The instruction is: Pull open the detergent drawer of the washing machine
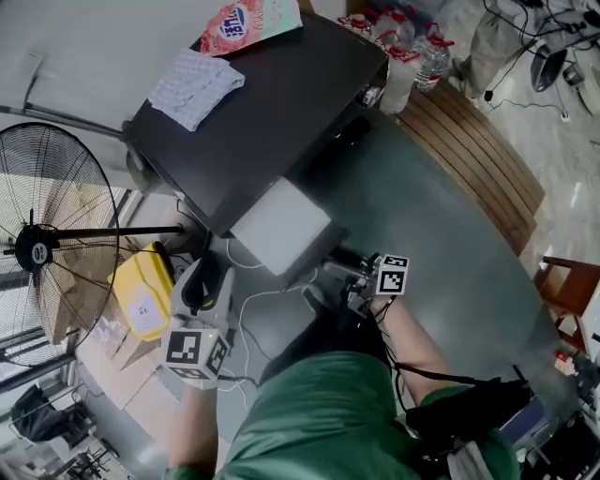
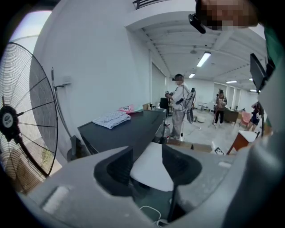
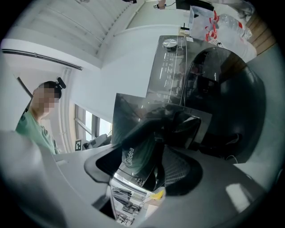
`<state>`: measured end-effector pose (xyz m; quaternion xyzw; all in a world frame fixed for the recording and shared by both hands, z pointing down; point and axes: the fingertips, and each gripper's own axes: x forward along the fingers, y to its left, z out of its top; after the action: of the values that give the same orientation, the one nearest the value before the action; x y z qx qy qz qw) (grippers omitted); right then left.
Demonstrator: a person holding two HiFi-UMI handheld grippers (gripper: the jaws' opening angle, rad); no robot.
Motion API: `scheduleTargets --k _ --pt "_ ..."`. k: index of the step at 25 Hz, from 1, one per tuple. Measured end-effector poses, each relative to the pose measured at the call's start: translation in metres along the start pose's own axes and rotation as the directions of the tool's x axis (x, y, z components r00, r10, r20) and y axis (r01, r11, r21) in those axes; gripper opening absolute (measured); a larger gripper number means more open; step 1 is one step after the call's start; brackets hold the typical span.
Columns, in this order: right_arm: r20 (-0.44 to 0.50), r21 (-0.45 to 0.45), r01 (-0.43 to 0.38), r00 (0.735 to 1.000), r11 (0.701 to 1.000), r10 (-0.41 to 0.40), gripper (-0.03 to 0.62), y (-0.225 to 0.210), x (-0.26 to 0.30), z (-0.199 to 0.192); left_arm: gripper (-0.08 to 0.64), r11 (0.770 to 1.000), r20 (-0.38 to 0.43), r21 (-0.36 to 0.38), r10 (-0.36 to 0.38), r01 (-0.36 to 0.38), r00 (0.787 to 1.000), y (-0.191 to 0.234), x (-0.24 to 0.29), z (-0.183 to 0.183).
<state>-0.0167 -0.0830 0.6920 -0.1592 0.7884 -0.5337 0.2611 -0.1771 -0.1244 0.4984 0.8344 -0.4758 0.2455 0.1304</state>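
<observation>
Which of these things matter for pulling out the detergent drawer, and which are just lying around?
For the job: washing machine; detergent drawer; right gripper, shut on the drawer's front.

Lying about: folded cloth; pink bag; fan; yellow container; bottles; left gripper, open and empty.

Fan (image 1: 37,251): grille cut off by the left edge in both head view and left gripper view. Right gripper (image 3: 149,156): pad contact on the detergent drawer (image 3: 131,133) was lost in dark reflections, though it was probably clamped. Bottles (image 1: 412,56) were cropped at the top edge, labels too small to read. Distant people (image 2: 180,104) were too small for detail. The person's green shirt (image 1: 319,422) hid the floor below.
</observation>
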Motion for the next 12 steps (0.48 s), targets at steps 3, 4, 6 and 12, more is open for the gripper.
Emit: scheduleTargets --k 3,4,6,12 --pt "0.009 0.000 0.037 0.999 0.999 -0.037 0.270 -0.003 -0.002 0.000 0.201 1.000 0.003 -0.001 -0.004 0.004 1.000 0.000 -0.002 0.000" --pt "0.013 -0.002 0.067 0.998 0.998 -0.067 0.272 -0.005 -0.005 0.000 0.201 1.000 0.006 -0.002 -0.006 0.006 1.000 0.000 -0.002 0.000" --pt "0.025 -0.012 0.134 0.991 0.991 -0.133 0.285 -0.009 -0.012 0.000 0.201 1.000 0.016 -0.007 -0.010 0.011 1.000 0.003 -0.002 0.001" --pt "-0.034 -0.099 0.323 0.944 0.941 -0.328 0.285 0.002 -0.032 0.002 0.201 0.998 0.075 -0.053 -0.021 0.025 0.997 0.010 0.006 0.011"
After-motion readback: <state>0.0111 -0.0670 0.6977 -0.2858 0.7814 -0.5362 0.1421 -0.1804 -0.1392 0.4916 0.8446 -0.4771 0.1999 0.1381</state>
